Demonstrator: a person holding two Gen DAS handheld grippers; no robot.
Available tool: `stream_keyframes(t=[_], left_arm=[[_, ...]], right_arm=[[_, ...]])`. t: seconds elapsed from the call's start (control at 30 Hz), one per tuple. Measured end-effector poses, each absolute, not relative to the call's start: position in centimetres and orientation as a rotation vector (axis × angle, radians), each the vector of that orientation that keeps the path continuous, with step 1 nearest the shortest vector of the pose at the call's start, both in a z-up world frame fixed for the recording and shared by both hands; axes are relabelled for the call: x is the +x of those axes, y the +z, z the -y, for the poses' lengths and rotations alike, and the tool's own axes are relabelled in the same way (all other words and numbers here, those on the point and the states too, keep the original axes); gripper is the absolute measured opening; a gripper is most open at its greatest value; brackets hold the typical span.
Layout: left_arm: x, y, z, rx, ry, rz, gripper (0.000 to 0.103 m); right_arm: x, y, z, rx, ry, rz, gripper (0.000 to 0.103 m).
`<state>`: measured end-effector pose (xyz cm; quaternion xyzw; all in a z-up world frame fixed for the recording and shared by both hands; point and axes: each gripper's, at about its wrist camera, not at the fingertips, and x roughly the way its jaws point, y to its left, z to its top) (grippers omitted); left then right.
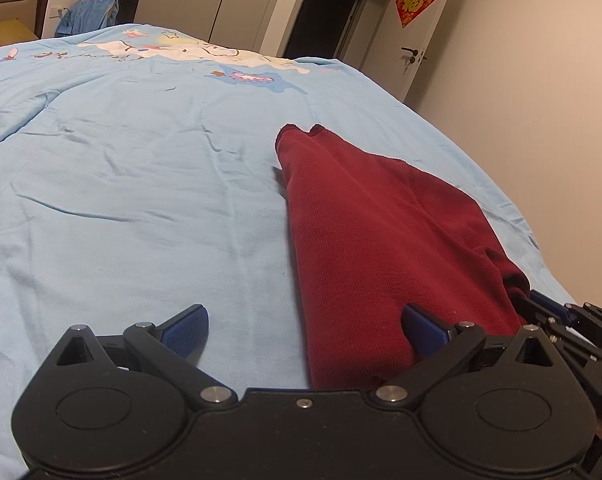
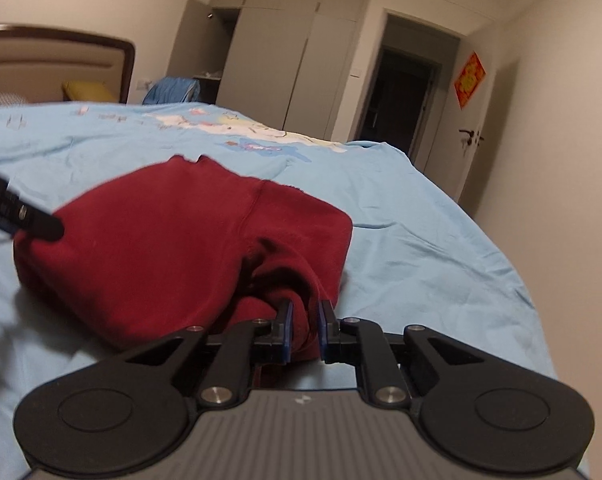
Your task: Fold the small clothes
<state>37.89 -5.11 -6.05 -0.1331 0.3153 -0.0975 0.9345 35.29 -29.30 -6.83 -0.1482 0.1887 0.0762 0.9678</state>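
- Red knit garment (image 1: 381,232) lies on the blue bedsheet (image 1: 121,200), already doubled lengthwise.
- Right gripper (image 2: 305,328): jaws clamped on a bunched near corner of the garment.
- Left gripper (image 1: 305,332): jaws spread wide, holding nothing, straddling the garment's near left edge.
- Judgement: mid-fold. Next, left closes on its corner, then both carry the near end toward the far end.

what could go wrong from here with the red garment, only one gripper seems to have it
1. The right gripper pinches only a bunched corner of the red garment; pulling from that corner alone may drag or skew the whole piece rather than fold it.
2. The left gripper is open over the garment's near edge, so that side is unheld and could slide on the blue bedsheet.
3. The grippers sit close together and might bump.
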Motion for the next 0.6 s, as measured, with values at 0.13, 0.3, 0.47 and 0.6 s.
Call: stream_keyframes(t=[0.13,0.3,0.47,0.6], left_arm=[[37.8,-6.0,5.1,-0.275,-0.198,-0.644,0.102],[37.7,-6.0,5.0,-0.277,-0.195,-0.645,0.102],[37.7,-5.9,5.1,-0.266,-0.198,-0.649,0.102],[37.8,-5.7,5.2,-0.253,-0.199,-0.655,0.102]], right_arm=[[35.2,-7.1,29.1,-0.331,0.159,-0.386,0.014],[35.3,-7.2,29.2,-0.328,0.159,-0.395,0.014],[34.6,-6.0,31.6,-0.168,0.146,-0.374,0.078],[34.9,-5.2,33.8,0.024,0.173,-0.362,0.085]])
